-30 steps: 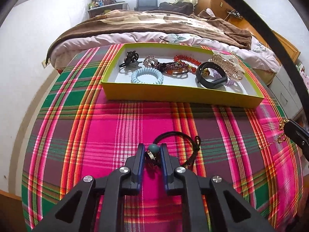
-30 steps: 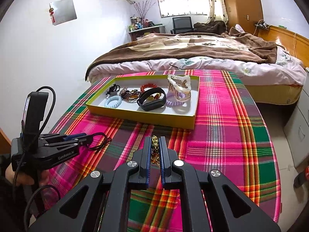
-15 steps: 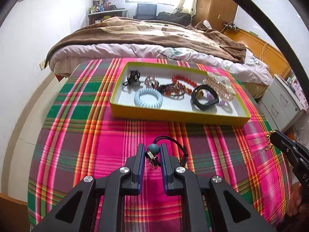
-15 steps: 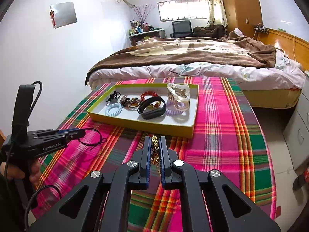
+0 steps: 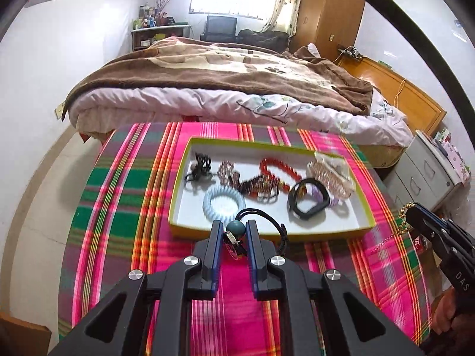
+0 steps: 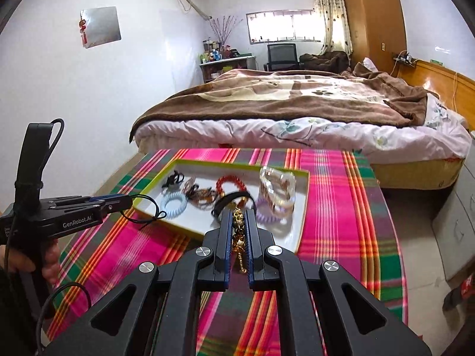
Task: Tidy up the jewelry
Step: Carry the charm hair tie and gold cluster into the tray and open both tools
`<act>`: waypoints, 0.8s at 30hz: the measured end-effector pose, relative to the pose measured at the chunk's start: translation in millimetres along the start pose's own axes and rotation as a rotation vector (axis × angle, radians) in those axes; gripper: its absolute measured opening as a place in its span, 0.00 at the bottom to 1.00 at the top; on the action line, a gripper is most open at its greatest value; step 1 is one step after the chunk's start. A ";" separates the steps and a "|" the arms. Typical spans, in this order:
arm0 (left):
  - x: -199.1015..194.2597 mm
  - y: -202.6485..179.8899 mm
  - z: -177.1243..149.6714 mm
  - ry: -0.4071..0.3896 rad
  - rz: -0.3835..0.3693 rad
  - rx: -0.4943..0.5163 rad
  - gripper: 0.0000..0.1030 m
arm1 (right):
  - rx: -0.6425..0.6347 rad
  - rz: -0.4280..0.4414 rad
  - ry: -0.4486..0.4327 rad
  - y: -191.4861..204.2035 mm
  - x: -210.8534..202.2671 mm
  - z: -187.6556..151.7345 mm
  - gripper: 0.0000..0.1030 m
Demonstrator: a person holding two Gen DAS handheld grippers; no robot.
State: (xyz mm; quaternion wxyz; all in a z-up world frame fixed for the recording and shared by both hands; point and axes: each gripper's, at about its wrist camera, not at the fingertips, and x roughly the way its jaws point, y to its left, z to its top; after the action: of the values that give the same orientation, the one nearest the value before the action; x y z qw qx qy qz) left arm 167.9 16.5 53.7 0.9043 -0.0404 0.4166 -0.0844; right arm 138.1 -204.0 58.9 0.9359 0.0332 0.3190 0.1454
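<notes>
The left gripper [image 5: 234,231] clamps a black cord bracelet [image 5: 261,218], the right gripper [image 6: 240,222] a gold chain [image 6: 239,237]; their near ends hide between the fingers, and the tray [image 5: 267,233] blurs.

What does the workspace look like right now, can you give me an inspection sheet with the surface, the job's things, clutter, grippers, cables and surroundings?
Surface: plaid tablecloth, pink, green and yellow, covers the table.
Job's things: yellow-rimmed tray holds a light blue coil hair tie, red bead bracelet, black band, clear hair claw and other small pieces.
Clutter: nothing seen on the cloth outside the tray.
Grippers: left gripper shut on a black cord bracelet with a teal bead; right gripper shut on a gold chain.
Cables: black cable loops off the left gripper's handle.
Surroundings: bed with brown blanket beyond the table, wardrobe, window.
</notes>
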 end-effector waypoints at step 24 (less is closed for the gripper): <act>79.2 -17.8 22.3 0.073 -0.027 0.021 0.15 | -0.022 -0.056 0.129 -15.4 81.1 -3.5 0.08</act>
State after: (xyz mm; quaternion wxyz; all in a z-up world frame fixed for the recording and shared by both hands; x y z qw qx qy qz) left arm 233.4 -15.8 11.6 0.8875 -0.0336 0.4480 -0.1026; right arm 201.0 -195.1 6.1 0.9174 0.0046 0.3780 0.1246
